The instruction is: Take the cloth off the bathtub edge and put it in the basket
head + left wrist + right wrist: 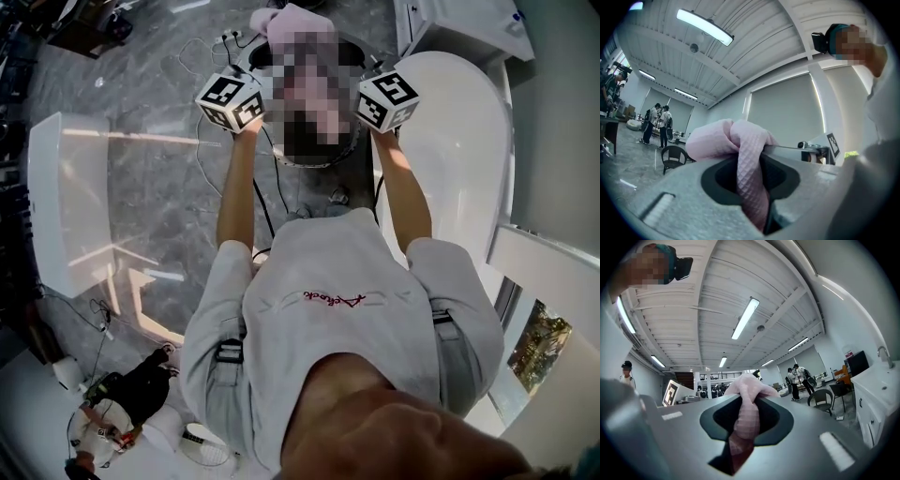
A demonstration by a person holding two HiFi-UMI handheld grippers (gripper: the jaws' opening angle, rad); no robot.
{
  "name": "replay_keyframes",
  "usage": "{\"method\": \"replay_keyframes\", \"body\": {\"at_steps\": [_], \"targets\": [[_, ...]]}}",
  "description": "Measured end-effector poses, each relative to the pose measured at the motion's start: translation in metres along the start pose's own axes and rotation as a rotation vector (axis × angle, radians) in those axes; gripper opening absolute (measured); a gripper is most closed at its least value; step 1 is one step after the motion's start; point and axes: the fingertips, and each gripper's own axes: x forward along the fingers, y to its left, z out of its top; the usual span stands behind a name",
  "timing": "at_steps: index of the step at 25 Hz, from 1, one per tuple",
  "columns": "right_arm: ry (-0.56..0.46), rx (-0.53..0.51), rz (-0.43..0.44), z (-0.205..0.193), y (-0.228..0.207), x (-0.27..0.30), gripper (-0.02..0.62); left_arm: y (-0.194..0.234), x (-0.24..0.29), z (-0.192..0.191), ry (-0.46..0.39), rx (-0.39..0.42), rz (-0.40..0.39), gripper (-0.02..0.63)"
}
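Closest to my head camera is a grey shirt (347, 309), with both bare arms stretched straight ahead. Each hand carries a gripper topped by a marker cube.

The left gripper (751, 157) is clenched on a pink quilted cloth (717, 138). A twisted strip of it runs down through the jaw gap and bunches up just past the tips. The right gripper (746, 404) is clenched on another part of the same cloth, which is pinched into a narrow fold between its jaws. It puffs out beyond them.

From above, the cloth hangs in the air between the two grippers, clear of the bathtub (459, 141). It sits over the far side of a dark round basket (345, 155) that stands on the floor ahead of me. I cannot tell whether the cloth touches the basket. The white tub lies just right of the basket, with its rim beside the right arm.

Grey marbled floor (141, 75) spreads to the left, with thin cables (202, 56) trailing across it near the basket.

Far off in the left gripper view, a dark chair (674, 157) stands on the floor and people (658, 122) stand beyond it. Long ceiling lights (705, 27) glow overhead.
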Motion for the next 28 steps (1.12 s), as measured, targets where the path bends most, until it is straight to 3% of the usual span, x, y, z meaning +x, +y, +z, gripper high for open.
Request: {"method": "replay_keyframes", "body": {"at_steps": [7, 12, 28], "targets": [[0.059, 0.053, -0.015, -0.044, -0.012, -0.001, 0.067, 0.012, -0.002, -0.044, 0.054, -0.053, 0.016, 0.092], [0.073, 0.08, -0.056, -0.078, -0.015, 0.005, 0.069, 0.026, -0.009, -0.075, 0.091, -0.095, -0.025, 0.094], [0.226, 0.212, -0.193, -0.216, -0.05, -0.012, 0.072, 0.049, -0.013, -0.218, 0.255, -0.277, -0.056, 0.094]]}}
